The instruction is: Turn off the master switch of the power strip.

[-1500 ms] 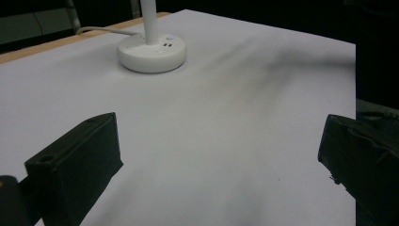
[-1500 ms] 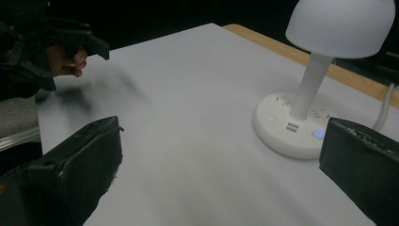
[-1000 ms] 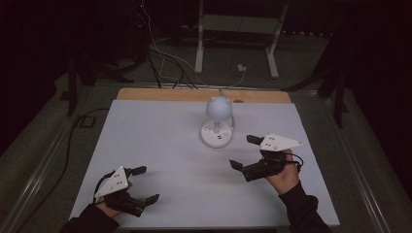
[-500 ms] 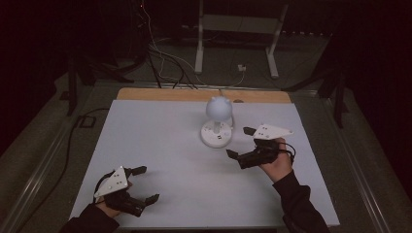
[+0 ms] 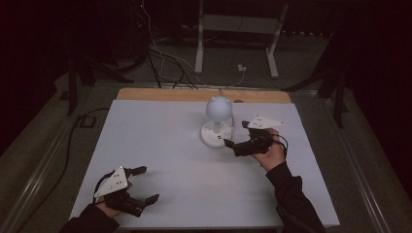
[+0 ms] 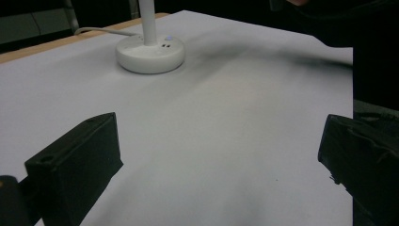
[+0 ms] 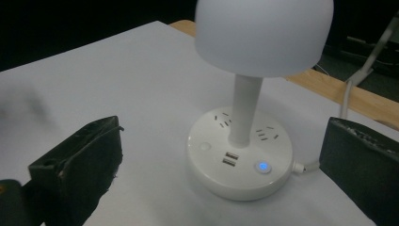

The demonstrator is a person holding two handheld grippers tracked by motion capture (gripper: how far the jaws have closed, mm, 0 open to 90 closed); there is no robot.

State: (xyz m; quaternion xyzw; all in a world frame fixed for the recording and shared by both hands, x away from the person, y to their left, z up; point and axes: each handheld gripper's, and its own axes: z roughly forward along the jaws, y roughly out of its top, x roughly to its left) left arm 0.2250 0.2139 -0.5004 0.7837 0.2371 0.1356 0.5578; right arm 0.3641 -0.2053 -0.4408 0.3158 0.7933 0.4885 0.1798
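A white desk lamp [image 5: 217,119] with a dome shade [image 7: 263,33] stands on a round base [image 7: 240,165] near the back middle of the white table [image 5: 170,145]. The base carries sockets, two USB ports and a lit blue button [image 7: 262,166]. My right gripper [image 5: 236,135] is open just right of the base, its jaws pointing at it without touching. My left gripper [image 5: 145,184] rests open at the front left, far from the lamp, with nothing between its jaws. The lamp's base [image 6: 149,52] shows far ahead in the left gripper view.
The lamp's white cable [image 7: 346,101] runs off the table's back edge over a wooden strip [image 5: 194,94]. Behind the table are floor cables [image 5: 165,58] and a white stand [image 5: 238,34]. Dark surroundings flank both sides.
My right gripper has moved left and toward the lamp's base, ending close beside it. The left gripper has stayed where it was.
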